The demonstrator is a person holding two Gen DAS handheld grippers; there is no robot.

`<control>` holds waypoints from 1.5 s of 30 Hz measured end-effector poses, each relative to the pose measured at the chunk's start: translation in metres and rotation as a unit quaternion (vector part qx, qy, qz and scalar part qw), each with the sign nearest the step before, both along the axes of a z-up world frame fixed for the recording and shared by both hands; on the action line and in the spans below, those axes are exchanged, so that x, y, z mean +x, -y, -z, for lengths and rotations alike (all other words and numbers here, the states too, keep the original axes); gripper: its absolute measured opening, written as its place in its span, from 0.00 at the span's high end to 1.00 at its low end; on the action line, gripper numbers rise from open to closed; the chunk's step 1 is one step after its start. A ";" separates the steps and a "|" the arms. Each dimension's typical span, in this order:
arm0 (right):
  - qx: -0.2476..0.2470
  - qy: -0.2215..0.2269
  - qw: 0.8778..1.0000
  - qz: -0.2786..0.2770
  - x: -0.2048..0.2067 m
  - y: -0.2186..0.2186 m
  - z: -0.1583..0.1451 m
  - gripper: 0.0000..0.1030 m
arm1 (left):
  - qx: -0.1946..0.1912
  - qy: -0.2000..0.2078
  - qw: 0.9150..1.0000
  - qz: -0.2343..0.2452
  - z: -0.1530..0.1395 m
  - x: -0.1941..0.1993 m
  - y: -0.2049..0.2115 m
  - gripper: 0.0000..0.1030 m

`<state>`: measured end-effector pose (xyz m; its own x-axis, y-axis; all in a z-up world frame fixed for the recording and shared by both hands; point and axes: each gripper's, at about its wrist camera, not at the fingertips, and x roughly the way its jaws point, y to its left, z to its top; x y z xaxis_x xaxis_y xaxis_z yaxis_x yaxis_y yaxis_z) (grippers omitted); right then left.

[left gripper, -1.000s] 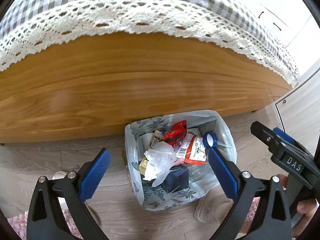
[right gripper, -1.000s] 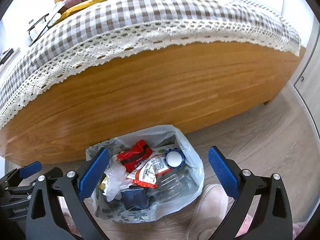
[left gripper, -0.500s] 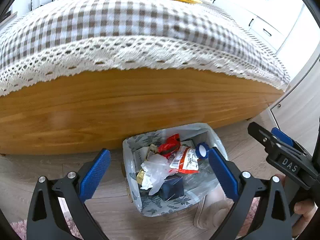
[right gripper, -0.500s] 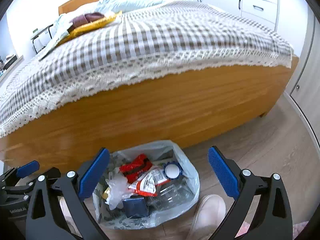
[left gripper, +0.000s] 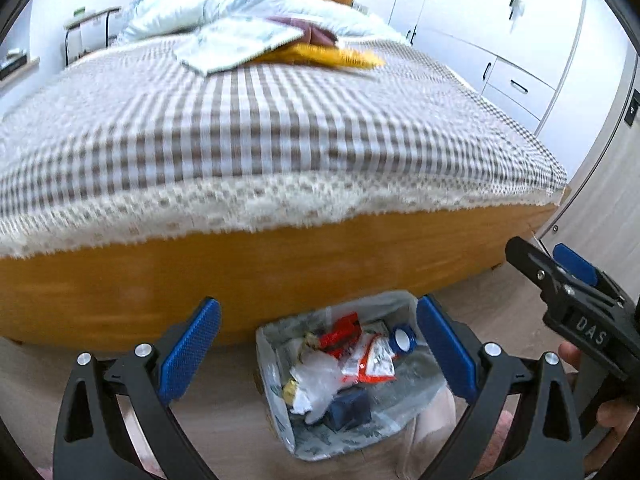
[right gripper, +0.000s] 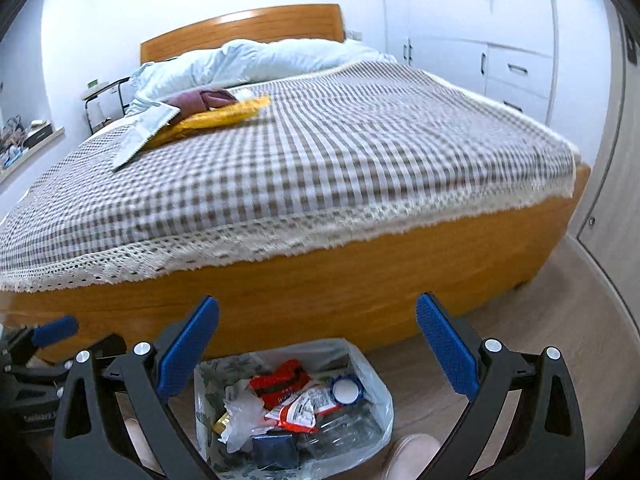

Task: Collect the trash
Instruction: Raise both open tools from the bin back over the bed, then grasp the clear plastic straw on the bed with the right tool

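Observation:
A trash bin lined with a clear plastic bag (left gripper: 416, 400) stands on the floor against the bed's wooden side; it also shows in the right wrist view (right gripper: 372, 404). Inside lie red snack wrappers (left gripper: 370, 362), crumpled white plastic (left gripper: 316, 380), a dark blue box (left gripper: 350, 408) and a clear bottle with a blue cap (right gripper: 343, 390). My left gripper (left gripper: 316, 346) is open and empty, high above the bin. My right gripper (right gripper: 318, 346) is open and empty too, and shows at the right of the left wrist view (left gripper: 560, 276).
A bed with a checked, lace-edged cover (right gripper: 320, 152) fills the view. On it lie a yellow packet (right gripper: 216, 118), a maroon cloth (right gripper: 200, 98) and pale blue bedding (left gripper: 236, 42). White wardrobes (right gripper: 500, 60) stand at right. A slippered foot (right gripper: 412, 456) is beside the bin.
Both grippers have risen and tilted up away from the bin, so the bin looks smaller and lower and the bed top has come into view. Both stay open and empty.

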<state>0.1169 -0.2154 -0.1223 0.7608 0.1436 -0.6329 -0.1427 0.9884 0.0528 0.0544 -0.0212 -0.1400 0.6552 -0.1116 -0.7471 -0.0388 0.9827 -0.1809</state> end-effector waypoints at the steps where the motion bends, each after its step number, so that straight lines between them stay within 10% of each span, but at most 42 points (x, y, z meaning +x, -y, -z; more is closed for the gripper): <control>1: -0.003 0.004 1.000 -0.004 0.000 -0.002 -0.003 0.08 | 0.000 0.004 1.000 -0.001 -0.004 0.001 -0.001 0.08; 17: -0.011 0.131 0.990 -0.055 0.027 -0.023 -0.090 0.08 | 0.059 0.150 0.986 -0.034 -0.102 0.019 -0.023 0.07; 30: 0.036 0.156 0.986 -0.042 0.092 -0.036 -0.117 0.08 | 0.036 0.210 0.975 -0.061 -0.146 0.062 -0.047 0.07; 45: 0.089 0.147 0.985 -0.004 0.124 -0.029 -0.103 0.08 | 0.052 0.226 0.972 -0.037 -0.137 0.084 -0.041 0.07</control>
